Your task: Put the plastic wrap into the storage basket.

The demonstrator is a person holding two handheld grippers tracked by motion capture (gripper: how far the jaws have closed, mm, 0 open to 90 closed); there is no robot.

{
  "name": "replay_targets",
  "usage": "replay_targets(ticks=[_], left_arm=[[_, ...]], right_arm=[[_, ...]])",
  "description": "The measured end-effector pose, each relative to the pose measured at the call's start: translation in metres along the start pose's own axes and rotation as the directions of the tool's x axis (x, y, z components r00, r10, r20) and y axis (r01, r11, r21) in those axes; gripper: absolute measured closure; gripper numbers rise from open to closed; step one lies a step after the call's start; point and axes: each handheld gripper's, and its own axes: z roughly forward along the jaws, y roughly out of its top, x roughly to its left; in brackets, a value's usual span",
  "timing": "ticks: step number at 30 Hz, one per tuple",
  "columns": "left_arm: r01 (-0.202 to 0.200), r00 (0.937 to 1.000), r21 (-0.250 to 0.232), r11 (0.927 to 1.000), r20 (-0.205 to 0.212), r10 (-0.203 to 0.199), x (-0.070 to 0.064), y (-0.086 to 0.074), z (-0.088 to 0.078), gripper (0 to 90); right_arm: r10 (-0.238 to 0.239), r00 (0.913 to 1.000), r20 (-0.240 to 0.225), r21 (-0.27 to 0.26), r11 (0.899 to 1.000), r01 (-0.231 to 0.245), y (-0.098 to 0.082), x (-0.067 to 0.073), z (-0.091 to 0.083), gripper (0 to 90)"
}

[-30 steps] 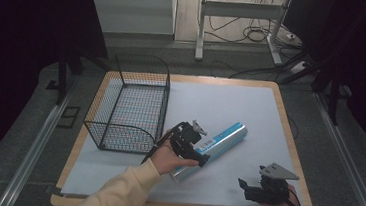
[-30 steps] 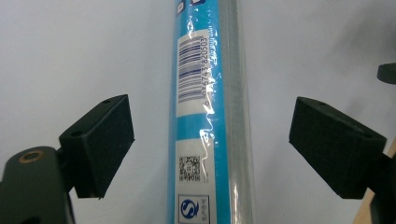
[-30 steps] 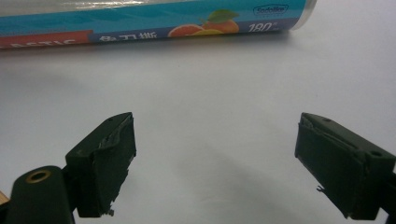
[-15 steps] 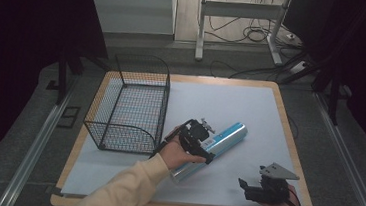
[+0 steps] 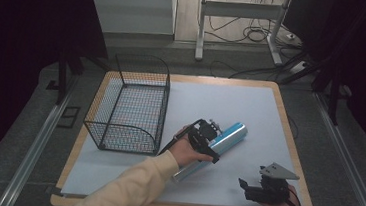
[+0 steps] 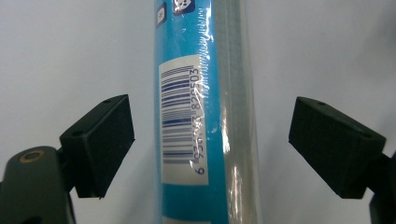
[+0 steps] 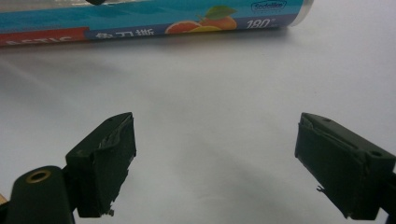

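Observation:
A long blue roll in clear wrap [image 5: 228,139] lies slantwise on the white table mat, right of the wire basket. My left gripper [image 5: 207,135] hovers over its middle, jaws open and standing either side of the roll [image 6: 203,112] with a gap on both sides; a barcode label faces the camera. My right gripper [image 5: 251,188] rests near the front right edge, open, nothing between its jaws [image 7: 212,163]. The roll [image 7: 149,21] runs across the far side of the right gripper view, with a fruit picture on its label.
A black wire basket [image 5: 130,106] stands open-topped at the left of the mat, about a hand's width from the roll. The wooden table edge [image 5: 289,127] borders the mat. Cables and a metal stand [image 5: 237,32] lie on the floor beyond.
My left gripper has moved a little up and to the right along the roll, settling over its middle. The right gripper has stayed put.

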Motion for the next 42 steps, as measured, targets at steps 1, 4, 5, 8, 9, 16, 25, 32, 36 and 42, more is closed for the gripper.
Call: replay_targets(ticks=[1, 4, 5, 8, 9, 16, 25, 32, 36, 42], left_arm=[[0.0, 1.0, 0.0, 1.0, 0.0, 0.0, 0.0, 0.0, 0.0, 14.0], [0.004, 1.0, 0.021, 0.9998, -0.007, -0.004, 0.001, 0.004, 0.007, 14.1], [0.004, 1.0, 0.021, 0.9998, -0.007, -0.004, 0.001, 0.004, 0.007, 14.2], [0.008, 1.0, 0.055, 0.9984, -0.002, -0.008, 0.002, 0.007, 0.016, 15.3], [0.008, 1.0, 0.055, 0.9984, -0.002, -0.008, 0.002, 0.007, 0.016, 15.6], [0.012, 0.9999, 0.13, 0.9914, -0.004, -0.011, 0.003, 0.011, 0.032, 17.5], [0.019, 0.9998, 0.161, 0.9868, -0.01, -0.018, 0.005, 0.013, 0.035, 26.6], [0.02, 0.9998, 0.185, 0.9825, -0.006, -0.019, 0.004, 0.013, 0.042, 27.8], [0.018, 0.9998, 0.184, 0.9828, -0.006, -0.017, 0.003, 0.013, 0.044, 31.0], [0.021, 0.9997, 0.195, 0.9807, 0.005, -0.022, 0.005, 0.014, 0.044, 31.3]], right_arm=[[0.0, 1.0, 0.0, 0.0, 1.0, 0.0, 0.0, 0.0, 0.0, 12.8], [-0.001, 1.0, 0.002, 0.0, 1.0, 0.001, 0.0, 0.0, 0.0, 12.8], [-0.001, 1.0, 0.002, 0.0, 1.0, 0.001, 0.0, 0.0, 0.0, 12.8], [-0.003, 1.0, 0.002, 0.003, 1.0, 0.003, 0.0, 0.0, 0.0, 12.8], [-0.003, 1.0, 0.002, 0.003, 1.0, 0.003, 0.0, 0.0, 0.0, 12.8], [-0.002, 1.0, 0.002, 0.009, 1.0, 0.002, -0.001, -0.001, 0.002, 12.8], [-0.003, 1.0, 0.008, 0.01, 1.0, 0.003, -0.001, -0.002, 0.001, 12.8], [-0.005, 0.9999, 0.014, 0.003, 1.0, 0.005, -0.001, -0.002, 0.0, 12.8], [-0.005, 0.9998, 0.021, -0.003, 1.0, 0.005, 0.0, -0.002, 0.0, 13.3], [-0.004, 0.9995, 0.031, -0.015, 1.0, 0.004, 0.0, -0.002, -0.002, 13.7]])
